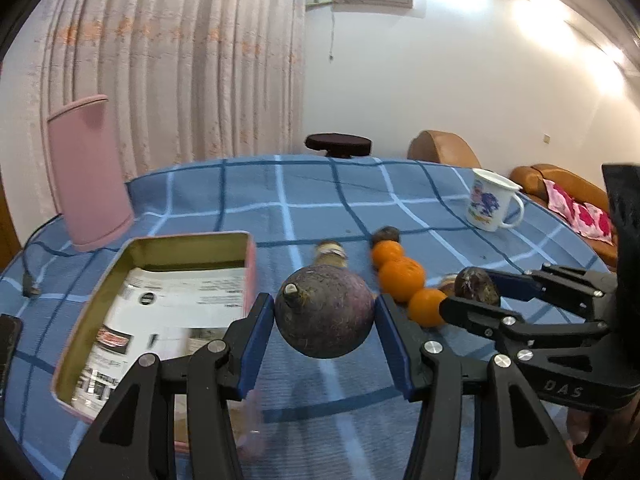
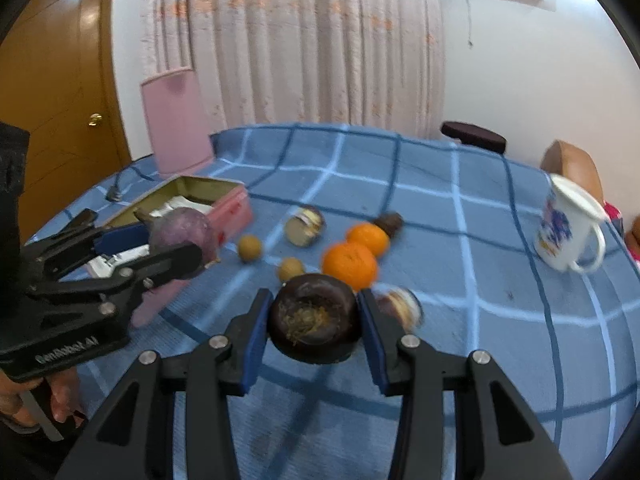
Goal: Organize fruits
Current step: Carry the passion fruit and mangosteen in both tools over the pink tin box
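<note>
The left hand-held gripper [image 1: 324, 316] clamps a purple fruit [image 1: 325, 311] mid-frame, lifted clear of the counter [image 1: 320, 200], probably bound for the open tin [image 1: 188, 248] at left. The right hand-held gripper [image 2: 314, 322] pinches a dark fruit [image 2: 314, 320] likewise, beside the oranges [image 2: 351, 264].

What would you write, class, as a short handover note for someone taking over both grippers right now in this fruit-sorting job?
Left gripper: shut on the purple fruit, lifted off the cloth, next to the pink tin.
Right gripper: shut on the dark brown fruit, also lifted.
On the blue checked tablecloth: oranges, two small tan fruits, another dark fruit and two small jars.
Done: two fruits picked up; tin shows only paper.
Left: place both, then probably gather the rest.
</note>
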A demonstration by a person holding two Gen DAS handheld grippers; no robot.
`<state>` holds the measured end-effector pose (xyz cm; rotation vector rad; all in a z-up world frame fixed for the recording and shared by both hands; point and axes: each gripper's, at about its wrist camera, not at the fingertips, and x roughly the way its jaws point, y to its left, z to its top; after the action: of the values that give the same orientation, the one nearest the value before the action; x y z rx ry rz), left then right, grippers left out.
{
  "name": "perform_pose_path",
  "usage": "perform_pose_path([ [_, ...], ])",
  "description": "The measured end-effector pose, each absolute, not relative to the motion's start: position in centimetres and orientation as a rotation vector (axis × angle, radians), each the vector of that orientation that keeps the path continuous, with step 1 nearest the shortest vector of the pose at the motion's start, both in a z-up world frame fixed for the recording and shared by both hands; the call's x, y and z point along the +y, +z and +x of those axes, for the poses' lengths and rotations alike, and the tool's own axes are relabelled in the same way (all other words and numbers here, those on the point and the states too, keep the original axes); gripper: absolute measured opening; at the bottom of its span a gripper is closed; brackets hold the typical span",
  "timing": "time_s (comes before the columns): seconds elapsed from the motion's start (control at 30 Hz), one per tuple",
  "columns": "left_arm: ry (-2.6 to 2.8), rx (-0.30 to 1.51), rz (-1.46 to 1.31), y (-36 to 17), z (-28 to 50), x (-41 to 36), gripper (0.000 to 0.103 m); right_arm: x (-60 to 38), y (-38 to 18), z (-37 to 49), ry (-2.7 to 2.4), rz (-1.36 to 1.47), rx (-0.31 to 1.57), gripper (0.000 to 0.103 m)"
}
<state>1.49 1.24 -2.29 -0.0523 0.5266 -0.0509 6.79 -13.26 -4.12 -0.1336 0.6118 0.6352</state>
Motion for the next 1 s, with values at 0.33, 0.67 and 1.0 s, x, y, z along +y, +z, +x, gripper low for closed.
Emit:
perform_pose_path([
  [0.33, 0.07, 0.499, -0.05, -1.5, 0.9, 4.9, 0.054, -8.6, -0.5, 6.7, 0.722, -0.182, 0.513, 0.046],
  [0.67, 0.141, 0.492, -0.064, -1.7, 0.7, 8.1, 0.054, -4.6, 0.9, 6.8, 0.787, -0.214, 0.467, 0.046],
  [1.0, 0.202, 0.483, -0.069, -1.7, 0.6, 10.6, 0.054, -2.1, 0.9, 7.3, 0.819, -0.213, 0.463, 0.046],
])
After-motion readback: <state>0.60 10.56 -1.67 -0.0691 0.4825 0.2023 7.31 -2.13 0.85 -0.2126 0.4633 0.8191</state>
